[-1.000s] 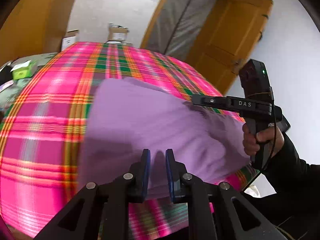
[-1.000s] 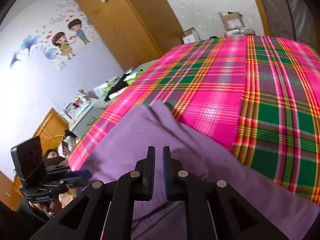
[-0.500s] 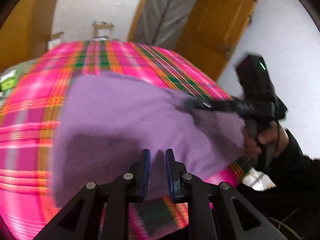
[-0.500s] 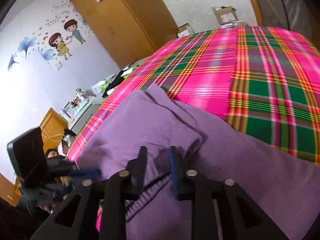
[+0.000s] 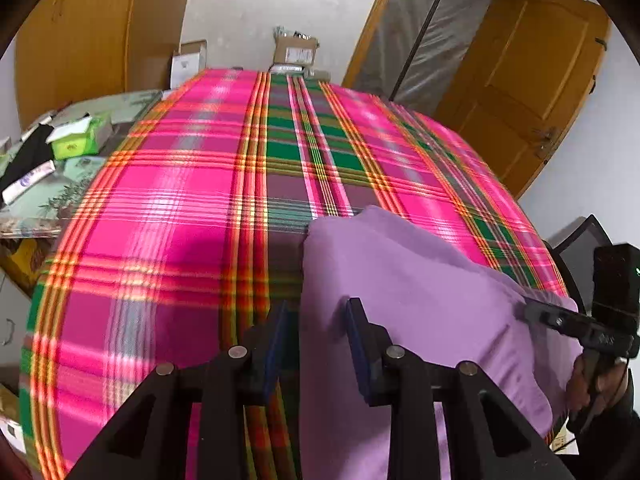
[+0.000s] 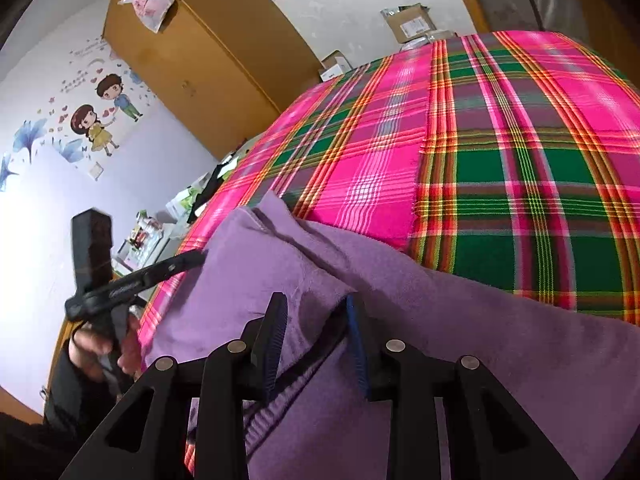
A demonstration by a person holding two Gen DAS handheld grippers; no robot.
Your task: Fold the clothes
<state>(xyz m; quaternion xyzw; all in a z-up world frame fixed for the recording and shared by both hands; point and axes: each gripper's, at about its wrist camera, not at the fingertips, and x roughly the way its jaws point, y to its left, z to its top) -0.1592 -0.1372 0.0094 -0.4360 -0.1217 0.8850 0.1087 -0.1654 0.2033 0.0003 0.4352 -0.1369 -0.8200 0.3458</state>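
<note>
I see a purple garment (image 6: 460, 320) of soft, matt, fleecy cloth with a ribbed knit hem near my right gripper (image 6: 316, 340). Under it lies a plaid bedcover (image 5: 192, 208) of woven cloth, smooth with a slight sheen. My left gripper (image 5: 316, 344) looks like matt black plastic with dull metal rivets and ridged blue pads. The wardrobe (image 6: 208, 64) and door (image 5: 532, 76) are smooth varnished wood; the boxes (image 5: 296, 50) are cardboard.

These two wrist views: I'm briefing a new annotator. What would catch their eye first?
The loud pink and green plaid cloth fills both views. On its near edge lies a folded purple garment, with the left gripper and right gripper over it, jaws opening. Cartoon stickers mark the far wall.
</note>
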